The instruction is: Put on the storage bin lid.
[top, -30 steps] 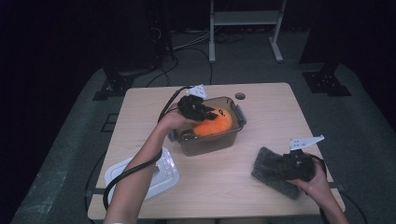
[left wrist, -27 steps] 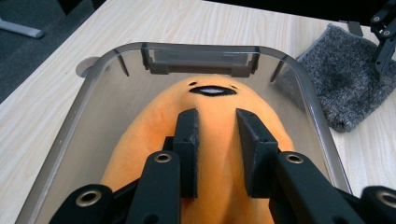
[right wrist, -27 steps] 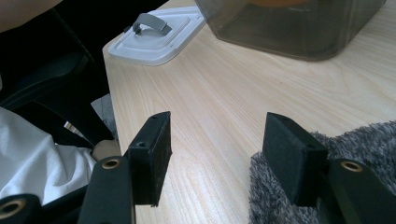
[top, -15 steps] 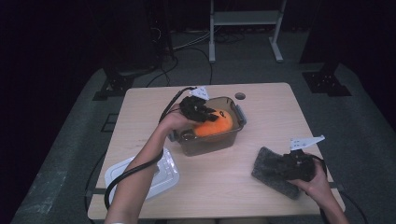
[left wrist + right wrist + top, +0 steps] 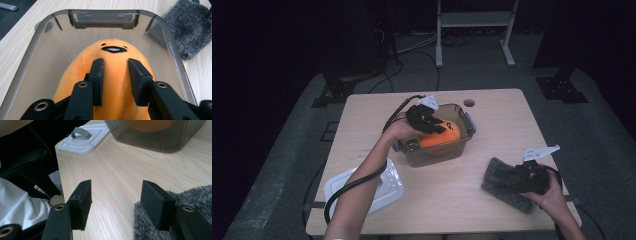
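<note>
An orange plush toy with a small stitched face lies inside a clear grey container at the table's middle. My left gripper reaches down into the container from its left side. Its jaws have just been opening, and they now stand a little apart with the plush's back between the pads. My right gripper is open at the table's front right. One of its jaws hangs over a grey fuzzy cloth and the other over bare wood.
The container's white lid with a grey handle lies flat near the front left corner. The grey cloth lies close to the table's right front edge. A round cable hole sits behind the container.
</note>
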